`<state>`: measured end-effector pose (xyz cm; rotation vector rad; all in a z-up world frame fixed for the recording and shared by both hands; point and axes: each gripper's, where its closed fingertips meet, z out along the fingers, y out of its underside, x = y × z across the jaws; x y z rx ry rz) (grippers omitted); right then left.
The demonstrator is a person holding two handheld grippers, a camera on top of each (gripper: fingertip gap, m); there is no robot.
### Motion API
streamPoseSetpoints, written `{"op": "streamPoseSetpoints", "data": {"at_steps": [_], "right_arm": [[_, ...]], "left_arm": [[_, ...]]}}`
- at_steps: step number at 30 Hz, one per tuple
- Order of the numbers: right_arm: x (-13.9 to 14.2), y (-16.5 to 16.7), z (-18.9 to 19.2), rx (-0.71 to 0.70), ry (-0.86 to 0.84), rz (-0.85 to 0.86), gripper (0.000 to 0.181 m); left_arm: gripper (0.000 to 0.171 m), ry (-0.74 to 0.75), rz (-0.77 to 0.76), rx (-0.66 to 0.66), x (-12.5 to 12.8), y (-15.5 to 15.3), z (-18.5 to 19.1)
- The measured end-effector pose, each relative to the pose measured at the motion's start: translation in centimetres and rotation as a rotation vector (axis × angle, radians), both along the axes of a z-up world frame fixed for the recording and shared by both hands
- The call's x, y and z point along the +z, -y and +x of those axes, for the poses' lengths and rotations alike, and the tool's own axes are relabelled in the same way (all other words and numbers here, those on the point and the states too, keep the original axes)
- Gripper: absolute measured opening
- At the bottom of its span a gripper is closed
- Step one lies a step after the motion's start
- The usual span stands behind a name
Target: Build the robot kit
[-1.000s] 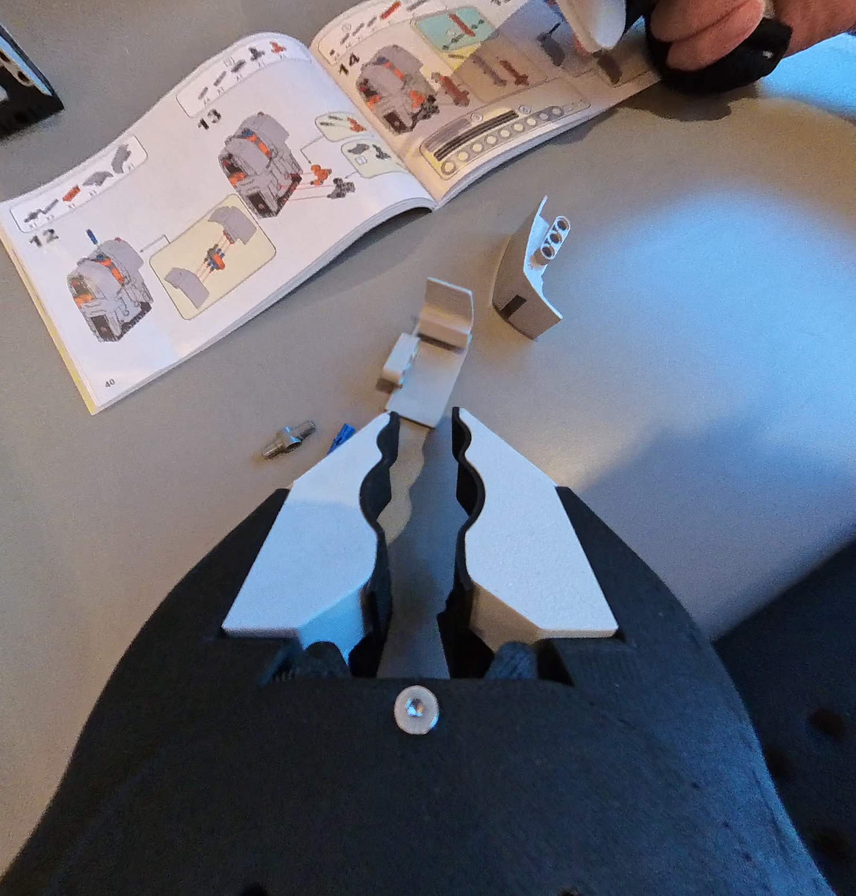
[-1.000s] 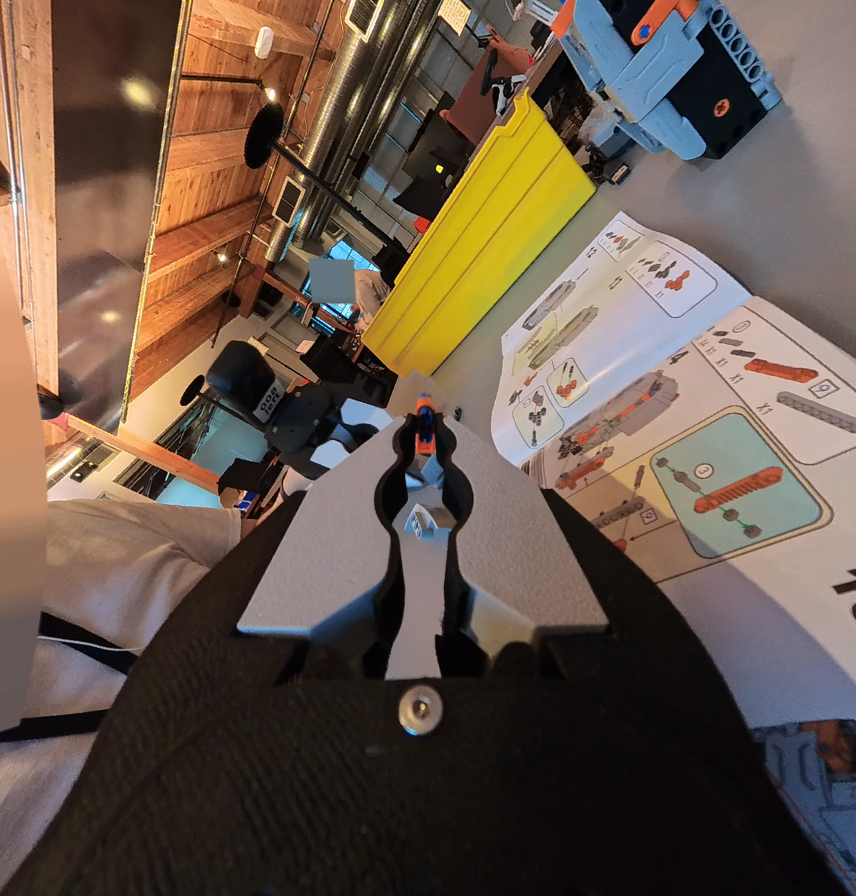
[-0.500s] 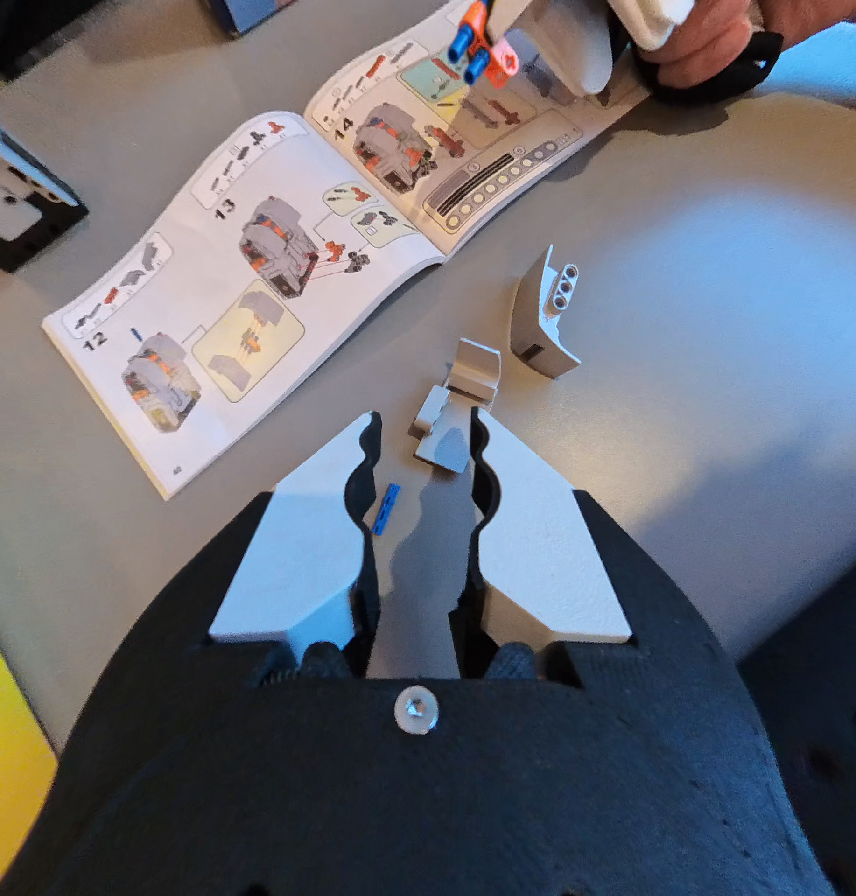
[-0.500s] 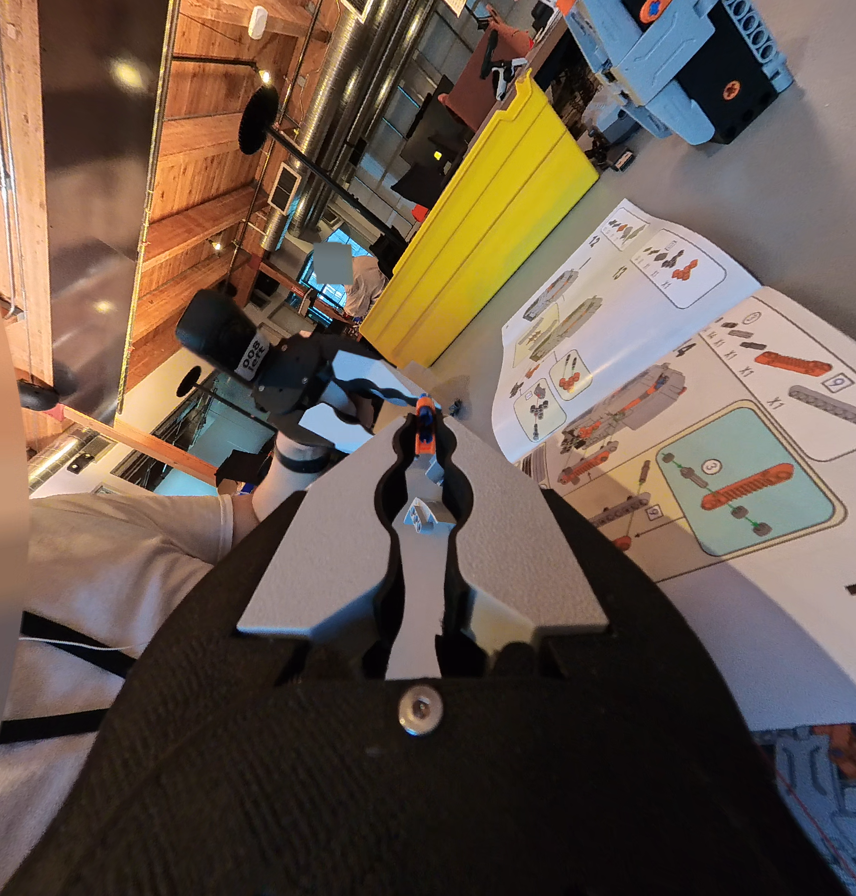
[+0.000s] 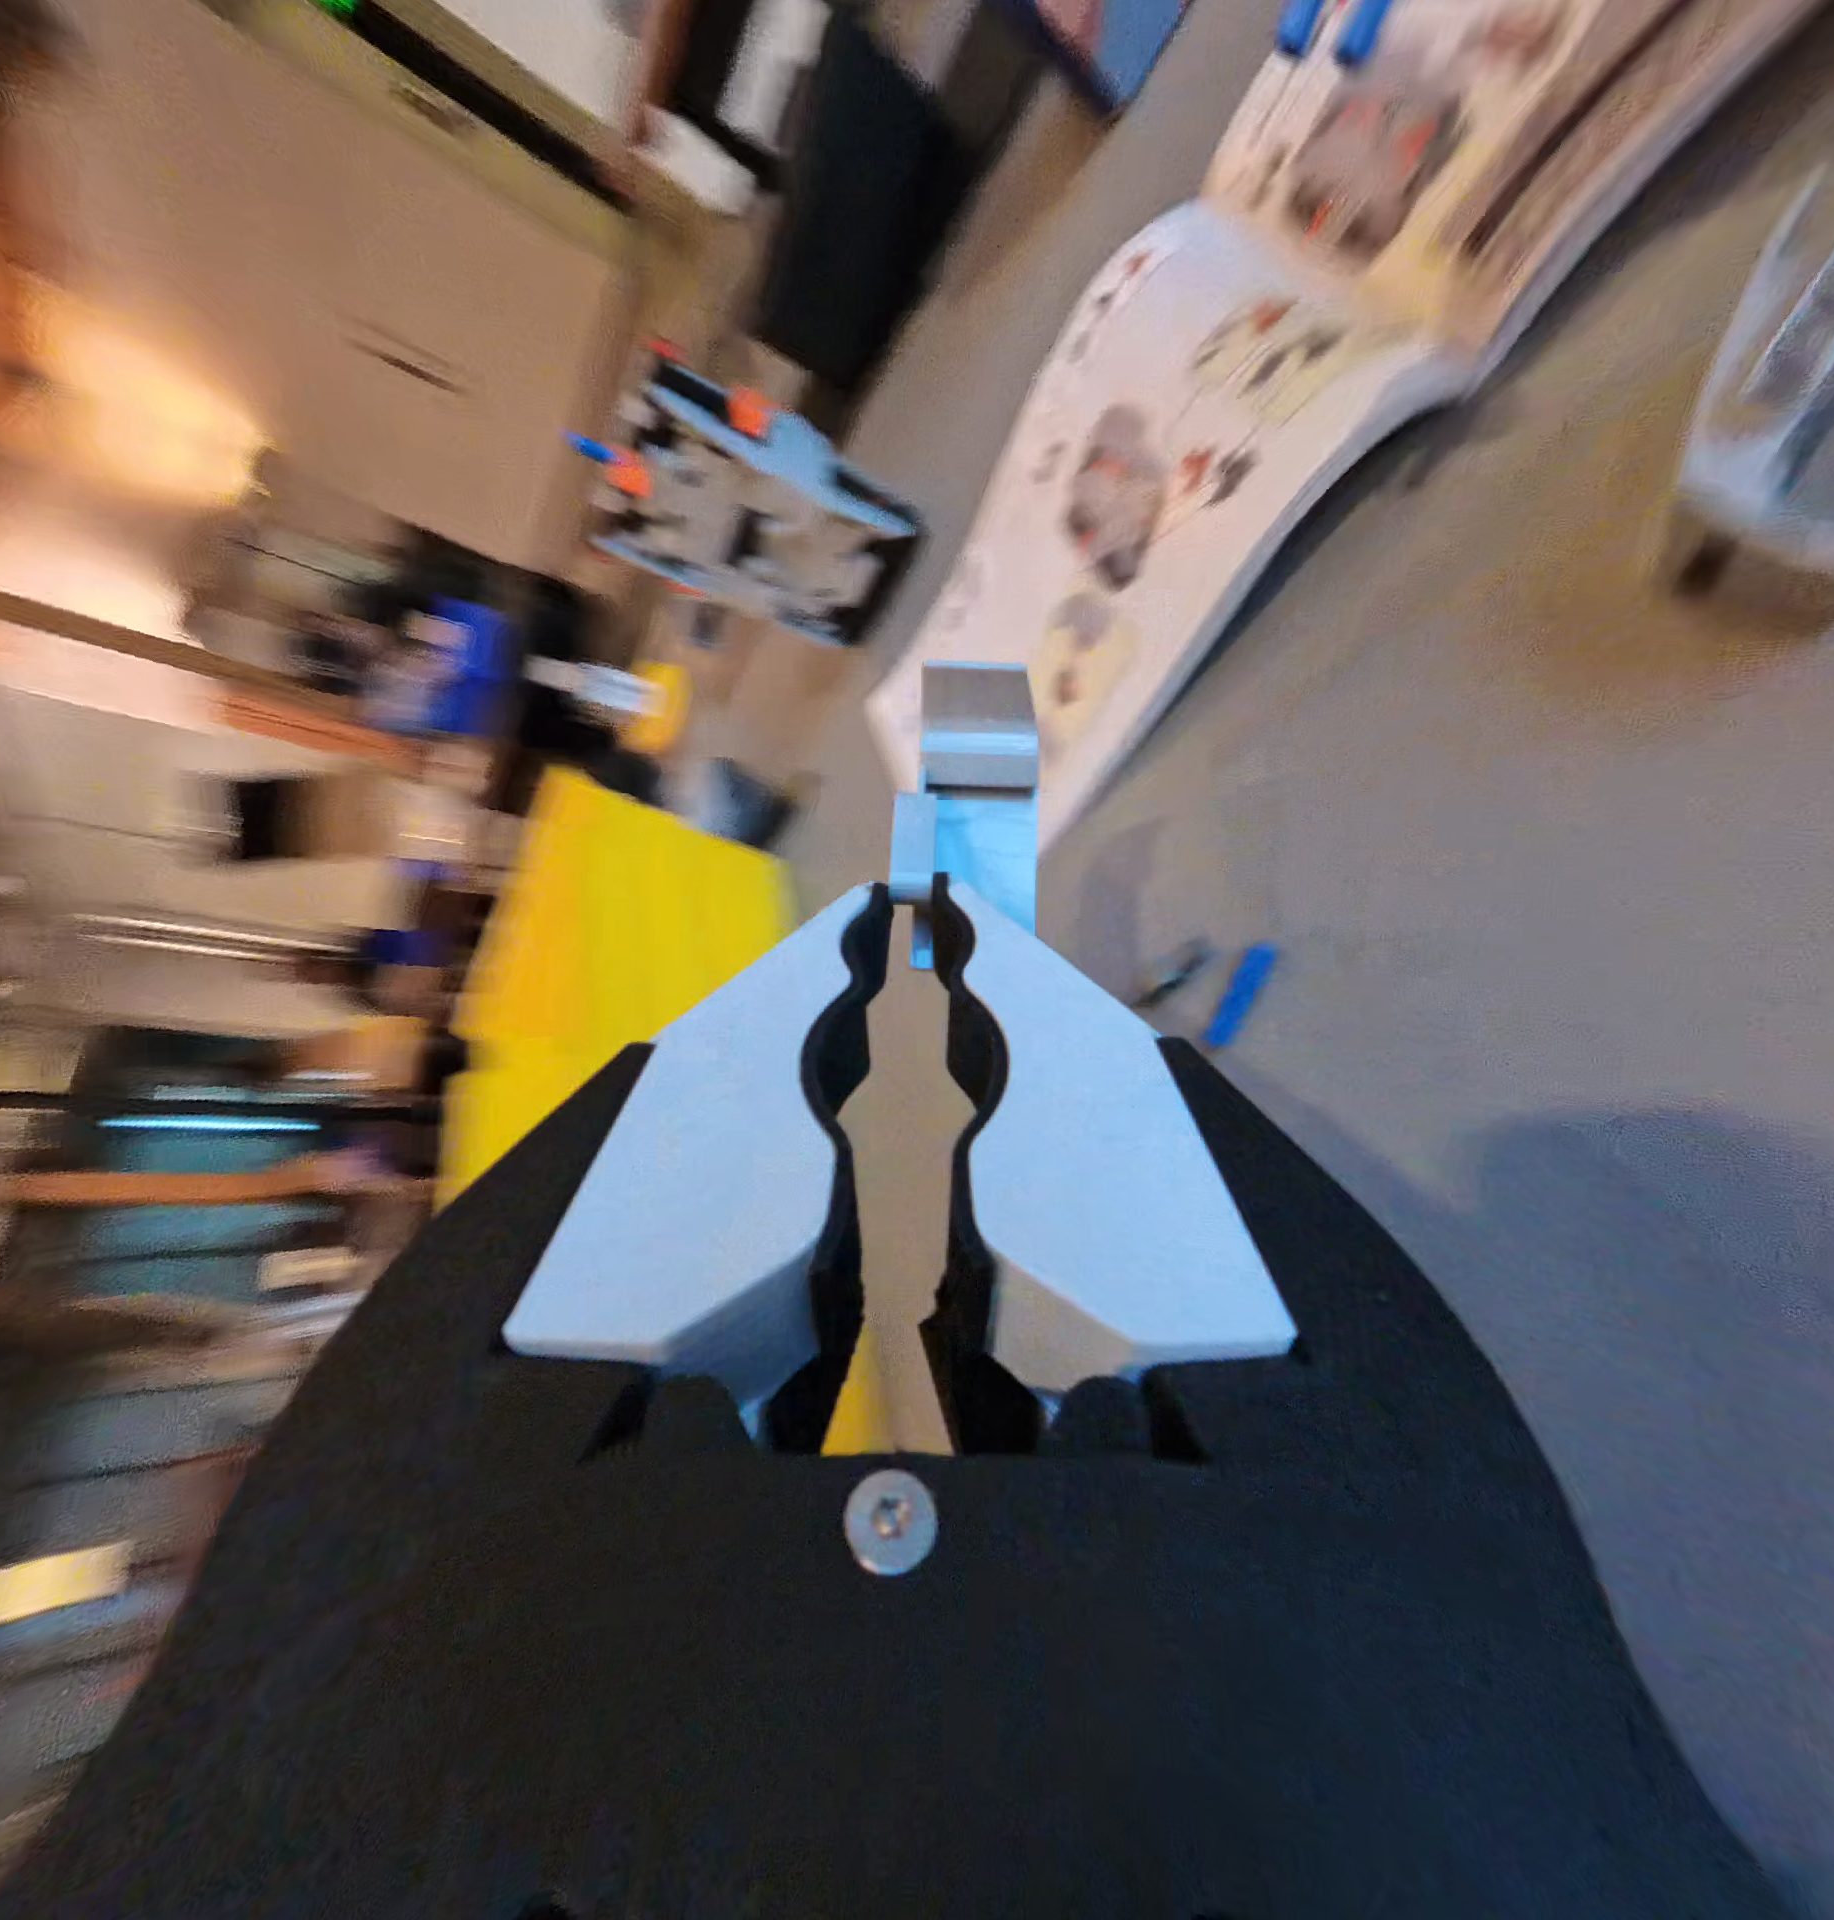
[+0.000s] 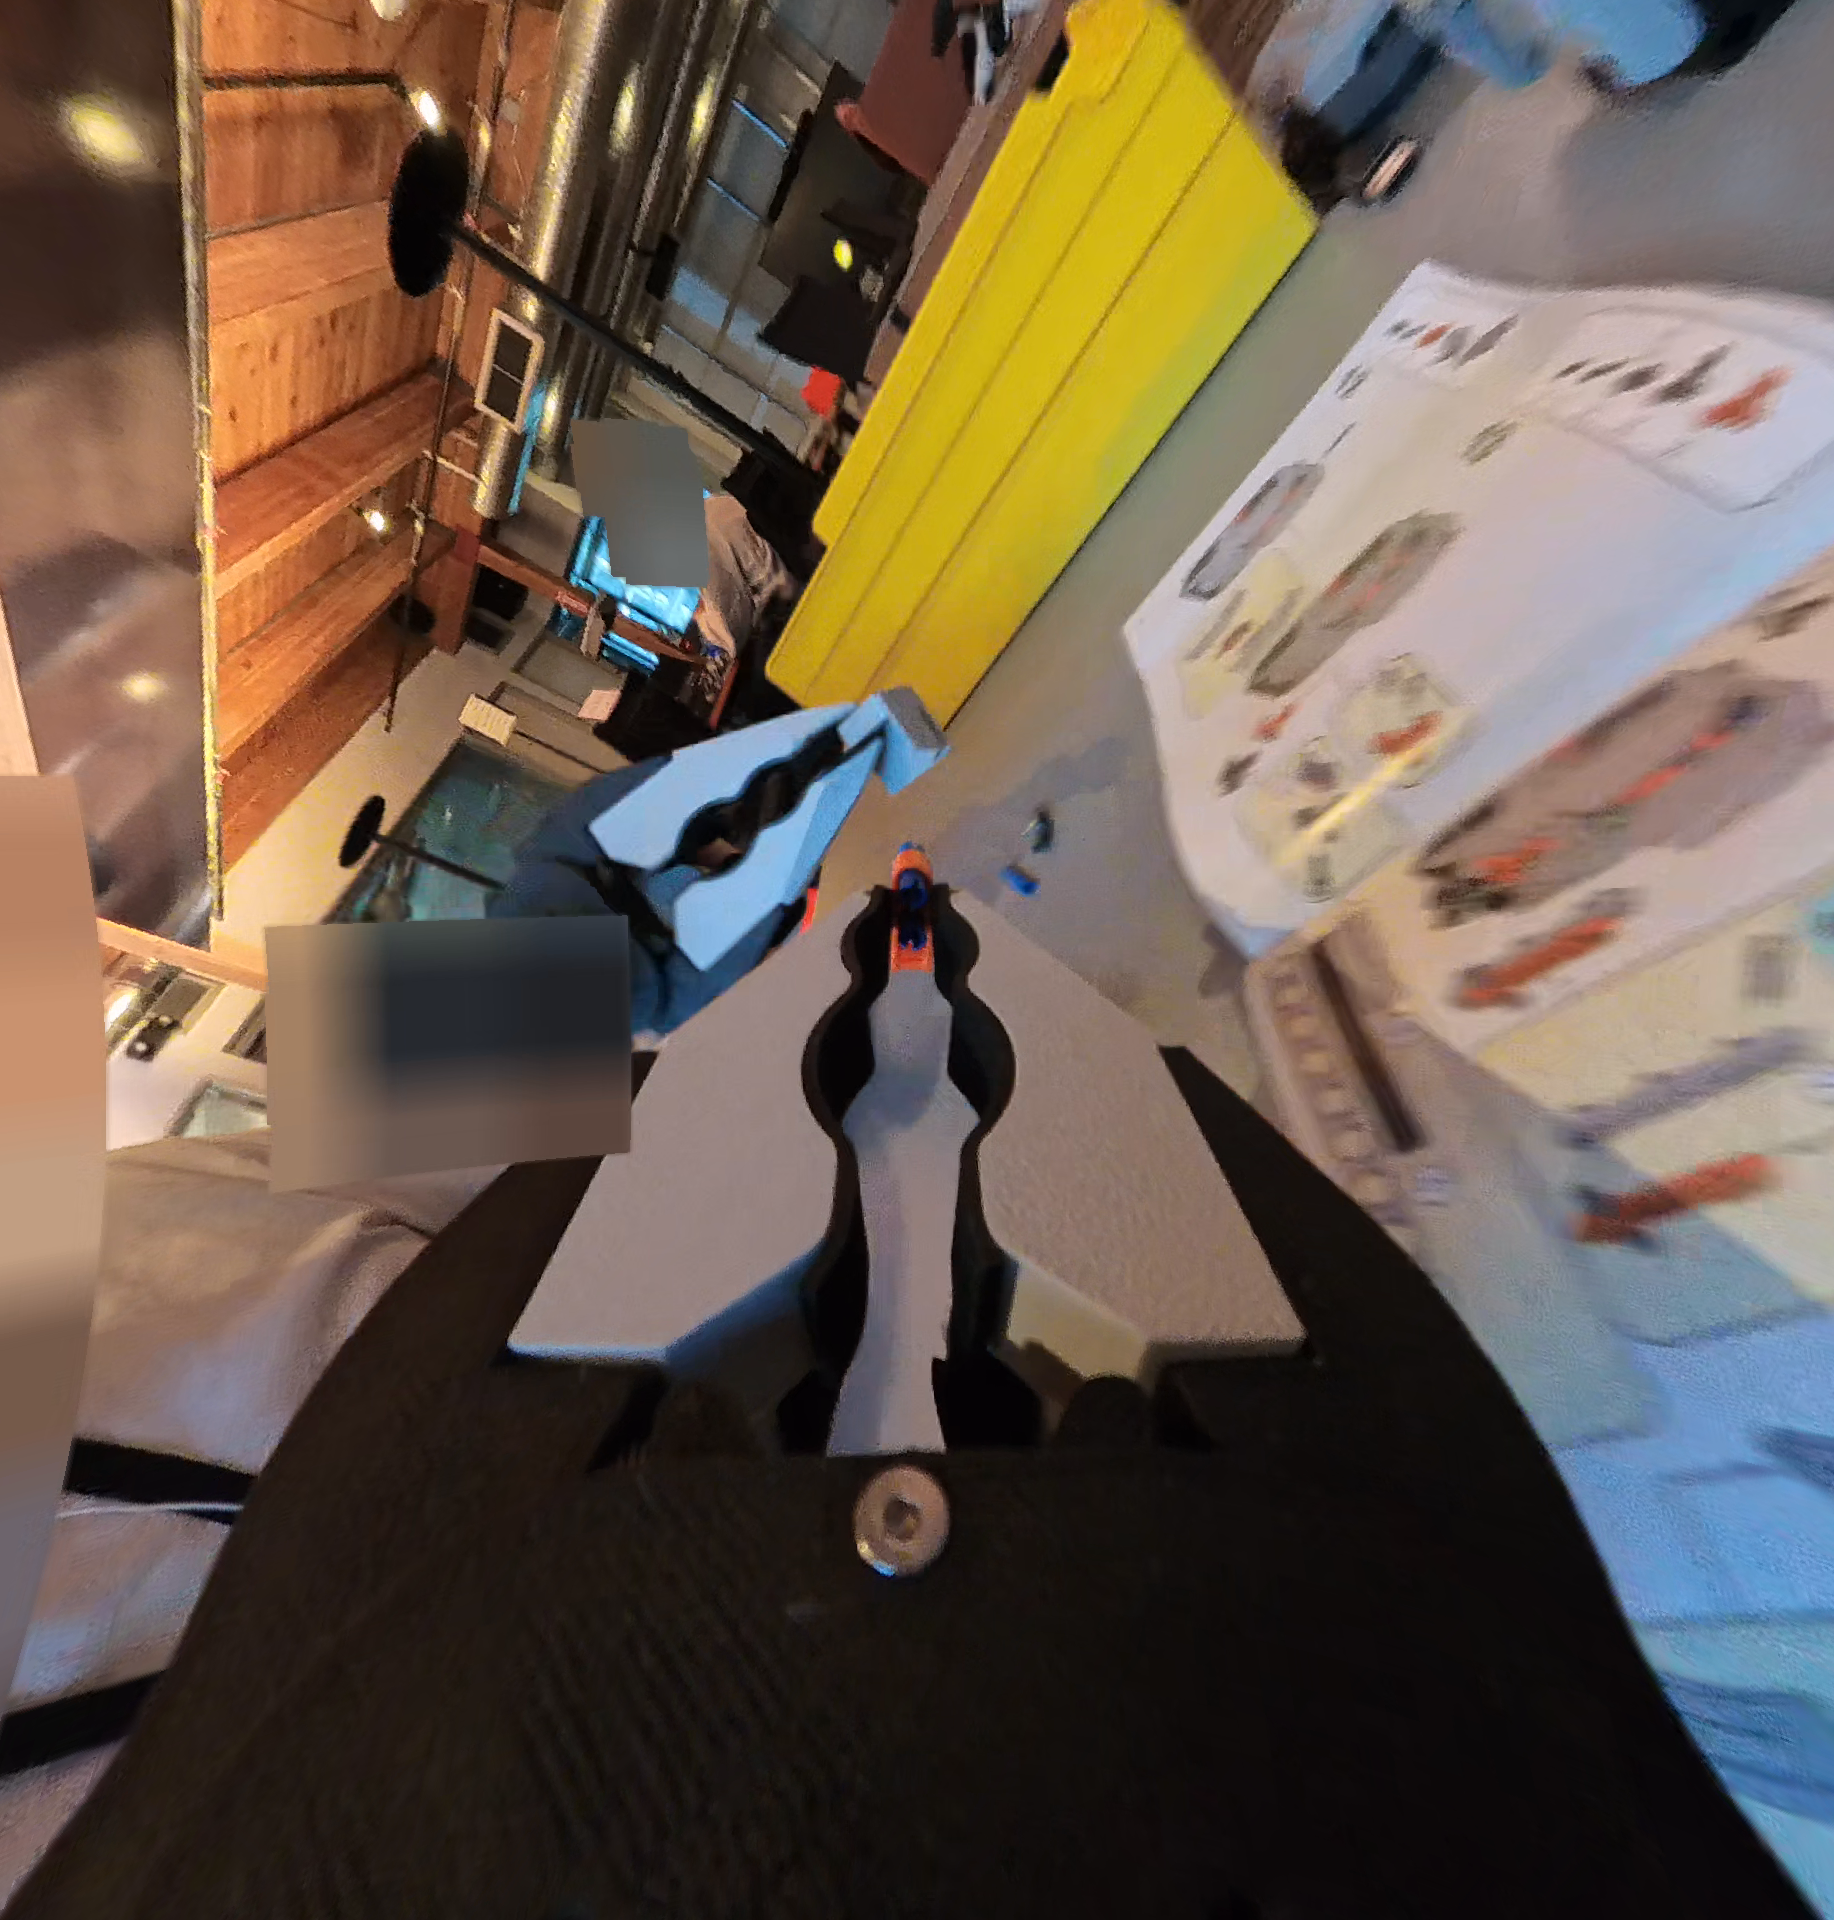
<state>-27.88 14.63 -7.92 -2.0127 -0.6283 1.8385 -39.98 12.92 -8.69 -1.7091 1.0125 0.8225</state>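
1. The grey panel (image 5: 970,805) has been lifted off the table (image 5: 1464,831); half a second ago it lay flat between the spread fingers of the left gripper (image 5: 911,902).
2. The left jaws are now nearly closed, pinched at the tips on the panel's lower tab; the panel is carried clear of the surface.
3. The left wrist view is badly smeared, so a fast swing is indicated.
4. The left gripper (image 6: 859,740) is also seen in the right wrist view, panel (image 6: 908,750) at its tip.
5. The right gripper (image 6: 910,894) remains clamped on an orange piece (image 6: 910,914) with blue pins.
6. A blue pin (image 5: 1240,992) is left on the table beside the booklet (image 5: 1256,364).
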Motion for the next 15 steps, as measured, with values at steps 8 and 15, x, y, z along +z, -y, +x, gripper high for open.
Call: {"op": "streamPoseSetpoints", "data": {"at_steps": [8, 15], "right_arm": [[-1.4, 5.3, -3.6, -0.013, 0.123, -0.045, 0.006], [-2.3, 3.3, -5.5, -0.177, 0.156, -0.014, 0.006]], "left_arm": [[0.006, -0.365, 0.055, -0.11, -3.5, 2.1, 1.7], [0.006, -0.461, 0.065, -0.227, -4.2, 2.4, 2.8]]}}
